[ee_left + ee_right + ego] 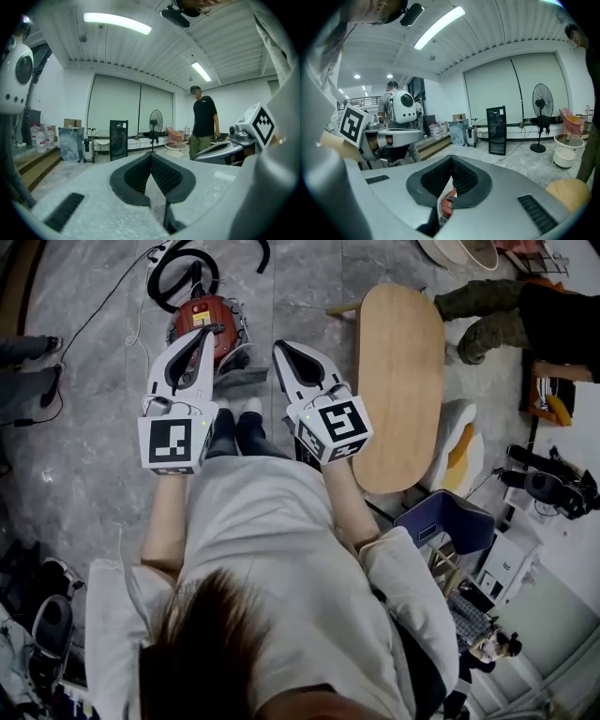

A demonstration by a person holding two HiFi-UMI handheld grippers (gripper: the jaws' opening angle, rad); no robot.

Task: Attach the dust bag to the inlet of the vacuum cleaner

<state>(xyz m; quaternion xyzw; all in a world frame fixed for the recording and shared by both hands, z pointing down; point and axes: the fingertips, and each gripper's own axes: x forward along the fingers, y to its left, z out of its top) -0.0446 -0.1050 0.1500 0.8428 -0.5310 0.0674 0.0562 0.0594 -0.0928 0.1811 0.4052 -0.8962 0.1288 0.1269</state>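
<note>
We hold the left tool [200, 334] at chest height with its jaws pressed together and nothing between them (its own view shows the ribbed pads meeting, with only the room beyond). Far below and just past its tip, the red vacuum [225, 320] sits on the floor [94, 427], partly hidden by the tool's nose. A grey piece [242, 374] lies against the vacuum, below the gap between the two tools. It may be the dust bag, but we cannot tell from here, and we cannot make out the inlet either.

The right tool [284, 348] hangs just beside the left one at about the same height. It is also closed and empty, and through the slit under its pads we catch a bit of the red vacuum. A wooden table [403, 381] stands to its right.

We judge the job is not yet in hand, since neither tool has the bag and both are well above it. Several things could go wrong from here:

- If the jaws come down closed, they would shove the bag along the floor rather than take it.
- With the tools this close together, they may knock each other on the way down.
- A soft bag pinched away from its collar could fold and miss the inlet.
- The vacuum may slide on the smooth stone if we push on it with nothing holding it steady.
</note>
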